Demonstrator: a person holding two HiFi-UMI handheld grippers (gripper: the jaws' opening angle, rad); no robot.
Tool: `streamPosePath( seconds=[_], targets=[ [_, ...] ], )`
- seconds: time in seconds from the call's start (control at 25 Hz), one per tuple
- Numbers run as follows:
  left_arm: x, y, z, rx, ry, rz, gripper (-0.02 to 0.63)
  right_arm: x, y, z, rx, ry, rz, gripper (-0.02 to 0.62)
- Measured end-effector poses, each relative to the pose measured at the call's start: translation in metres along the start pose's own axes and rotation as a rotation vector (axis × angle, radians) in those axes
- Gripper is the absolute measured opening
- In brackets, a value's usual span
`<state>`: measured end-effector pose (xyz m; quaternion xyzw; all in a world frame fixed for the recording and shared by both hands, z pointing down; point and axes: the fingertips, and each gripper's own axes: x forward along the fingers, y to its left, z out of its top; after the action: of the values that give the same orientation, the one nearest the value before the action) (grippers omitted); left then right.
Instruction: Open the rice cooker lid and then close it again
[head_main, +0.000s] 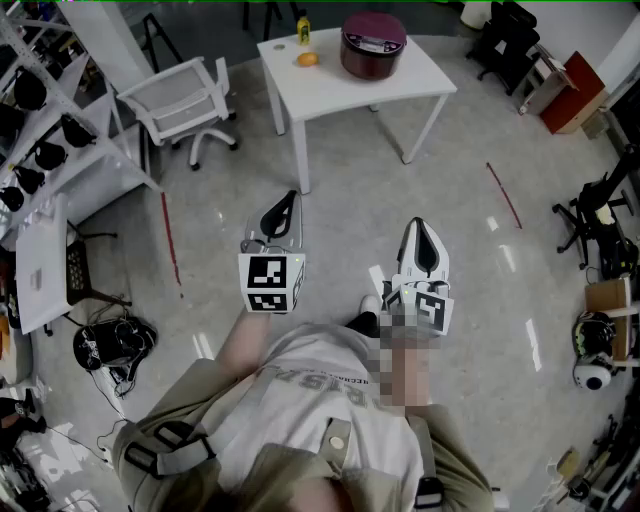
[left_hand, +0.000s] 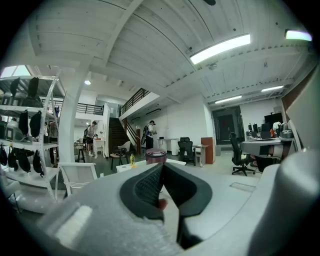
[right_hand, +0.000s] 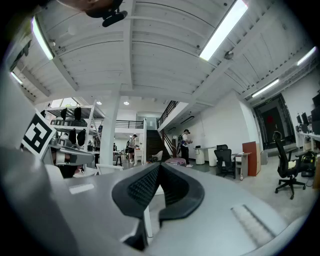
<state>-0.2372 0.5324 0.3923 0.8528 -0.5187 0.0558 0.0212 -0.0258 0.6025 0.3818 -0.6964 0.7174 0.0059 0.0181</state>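
While both pairs of jaws stood pressed together with nothing between them, the left gripper (head_main: 289, 200) and right gripper (head_main: 418, 226) were held side by side over the floor, well apart from the white table (head_main: 330, 92), where the dark red rice cooker (head_main: 373, 44) sat, lid down, near an orange (head_main: 307, 59) and a yellow bottle (head_main: 302, 30).

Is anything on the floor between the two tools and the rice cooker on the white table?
Nothing visible does. Bare floor lies between the left tool, the right tool and the table bearing the rice cooker. The white chair stands off to the left of that path.
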Motion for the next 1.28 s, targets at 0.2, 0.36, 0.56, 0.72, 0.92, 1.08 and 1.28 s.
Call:
streamPosePath(
  seconds=[0.2, 0.36, 0.56, 0.72, 0.92, 1.08, 1.28],
  targets=[
    [0.0, -0.003, 0.001, 0.009, -0.009, -0.01, 0.011, -0.002, 0.003, 0.0, -0.012, -0.005, -0.002, 0.0],
    [-0.002, -0.004, 0.0, 0.018, -0.008, -0.02, 0.011, -0.004, 0.006, -0.001, -0.015, -0.008, -0.008, 0.0],
    [-0.009, 0.005, -0.002, 0.038, 0.003, -0.028, 0.011, -0.007, 0.016, -0.003, -0.002, -0.007, -0.019, 0.0],
    [-0.018, 0.02, -0.002, 0.043, 0.008, -0.021, 0.009, -0.013, 0.031, -0.004, 0.04, -0.019, -0.023, 0.0],
    [-0.026, 0.029, -0.004, 0.021, 0.002, -0.026, 0.011, -0.025, 0.035, 0.001, 0.133, -0.069, -0.036, 0.002],
    [-0.021, 0.027, -0.009, 0.003, 0.005, -0.068, 0.323, -0.027, 0.026, 0.0, 0.192, -0.086, -0.038, 0.268],
    [-0.008, 0.027, -0.008, -0.008, 0.036, -0.087, 0.367, -0.014, 0.018, 0.005, 0.154, -0.061, -0.048, 0.322]
  ],
)
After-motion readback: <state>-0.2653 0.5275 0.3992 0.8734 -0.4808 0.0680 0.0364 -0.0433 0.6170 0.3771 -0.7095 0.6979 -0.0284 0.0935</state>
